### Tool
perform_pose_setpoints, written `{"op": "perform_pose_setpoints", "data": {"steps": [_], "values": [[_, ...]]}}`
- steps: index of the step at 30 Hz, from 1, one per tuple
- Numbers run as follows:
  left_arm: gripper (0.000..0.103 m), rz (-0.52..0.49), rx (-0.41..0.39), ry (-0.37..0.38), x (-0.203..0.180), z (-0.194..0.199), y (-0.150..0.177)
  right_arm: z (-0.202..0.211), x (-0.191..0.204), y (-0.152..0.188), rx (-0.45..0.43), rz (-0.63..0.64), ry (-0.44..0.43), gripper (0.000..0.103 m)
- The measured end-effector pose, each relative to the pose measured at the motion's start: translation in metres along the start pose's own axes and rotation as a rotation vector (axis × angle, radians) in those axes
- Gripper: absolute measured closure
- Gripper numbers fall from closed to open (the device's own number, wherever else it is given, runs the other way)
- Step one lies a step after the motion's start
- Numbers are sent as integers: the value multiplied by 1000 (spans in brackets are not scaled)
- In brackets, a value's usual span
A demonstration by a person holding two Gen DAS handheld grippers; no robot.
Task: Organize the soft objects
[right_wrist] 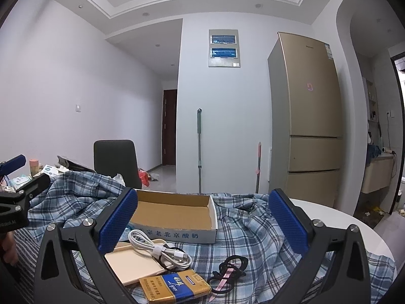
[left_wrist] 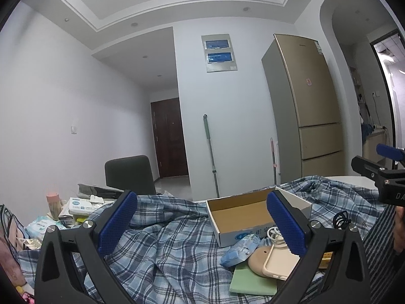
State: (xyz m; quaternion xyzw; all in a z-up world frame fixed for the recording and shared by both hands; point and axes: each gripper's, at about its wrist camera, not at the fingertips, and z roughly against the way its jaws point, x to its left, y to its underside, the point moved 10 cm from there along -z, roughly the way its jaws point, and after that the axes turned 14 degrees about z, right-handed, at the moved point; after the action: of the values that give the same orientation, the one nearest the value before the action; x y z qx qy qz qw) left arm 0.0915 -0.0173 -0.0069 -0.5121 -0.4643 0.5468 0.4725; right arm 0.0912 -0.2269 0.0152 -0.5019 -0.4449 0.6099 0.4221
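A blue plaid cloth (left_wrist: 162,235) covers the table, also seen in the right wrist view (right_wrist: 253,238). An open cardboard box (left_wrist: 240,215) sits on it, empty; it also shows in the right wrist view (right_wrist: 174,212). In front of the box lie a blue tissue pack (left_wrist: 240,249), a beige phone case (left_wrist: 278,263), a round beige puff (left_wrist: 257,258) and a green pad (left_wrist: 253,282). The right wrist view shows a white cable (right_wrist: 162,250), a cigarette pack (right_wrist: 174,287) and black hair ties (right_wrist: 233,271). My left gripper (left_wrist: 202,223) is open and empty. My right gripper (right_wrist: 202,221) is open and empty.
Tissue boxes and wipes (left_wrist: 78,206) and a pink bottle (left_wrist: 53,202) crowd the table's left side. A black chair (left_wrist: 129,174) stands behind it. The white round table edge (right_wrist: 354,230) shows at right. A fridge (right_wrist: 308,116) and mop (right_wrist: 199,149) stand by the wall.
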Motion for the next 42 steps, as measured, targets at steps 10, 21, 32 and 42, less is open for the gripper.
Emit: {"op": "perform_pose_setpoints", "data": {"steps": [10,21,32,42], "values": [[0,19,21,6,3,-4,1,-6,-3,1,9,-6,-4,0],[0,7,14,6,-1,-3,1,-5,6,1,-2,22,-8,0],[0,42,106,35,4,-16,10,-13,8,7,37,20,-16,0],[0,39,74,43,1,-11,6,-17,14,10,60,48,-16,0]]}}
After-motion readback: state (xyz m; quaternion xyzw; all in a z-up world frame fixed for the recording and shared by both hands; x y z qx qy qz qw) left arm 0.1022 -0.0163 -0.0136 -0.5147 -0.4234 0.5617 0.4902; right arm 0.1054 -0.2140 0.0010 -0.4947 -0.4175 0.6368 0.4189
